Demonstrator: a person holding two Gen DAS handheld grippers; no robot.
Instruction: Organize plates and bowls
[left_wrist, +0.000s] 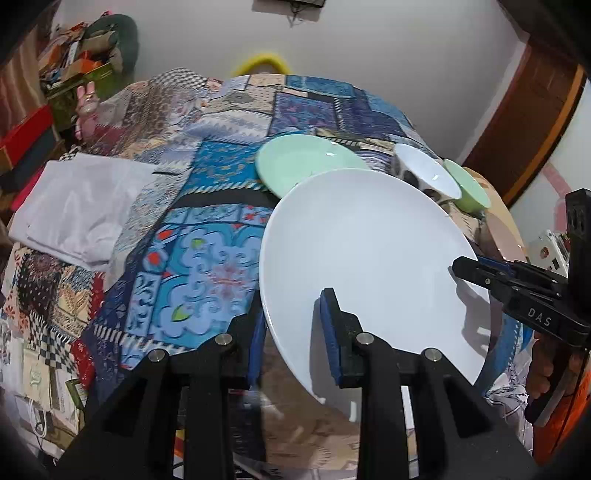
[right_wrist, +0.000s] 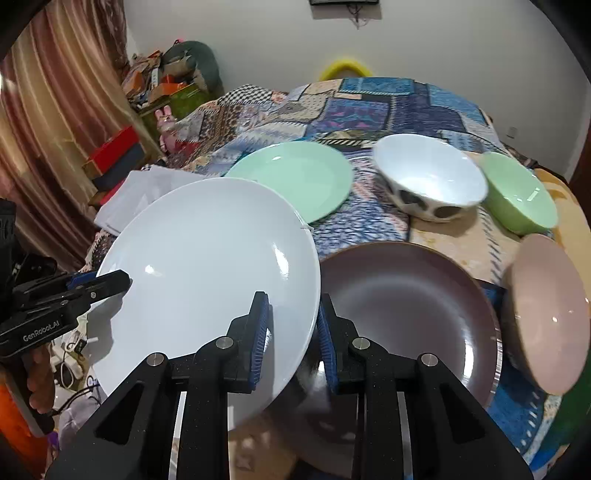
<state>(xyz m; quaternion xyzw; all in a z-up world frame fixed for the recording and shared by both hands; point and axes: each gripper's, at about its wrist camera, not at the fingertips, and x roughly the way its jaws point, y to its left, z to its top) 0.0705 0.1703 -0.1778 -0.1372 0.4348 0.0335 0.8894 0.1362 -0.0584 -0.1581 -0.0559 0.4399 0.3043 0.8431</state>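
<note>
Together, grippers (right_wrist: 291, 332) on white plate (right_wrist: 207, 258)

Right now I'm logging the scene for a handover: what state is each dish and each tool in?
White plate: lifted, tilted, gripped at two rim spots.
Left tool: shut on the white plate's rim.
Right tool: shut on the white plate's rim.
Brown plate: flat, empty.
Green plate: flat, empty.
White bowl: upright, empty.
Green bowl: upright, empty.
Pink bowl: empty.
</note>
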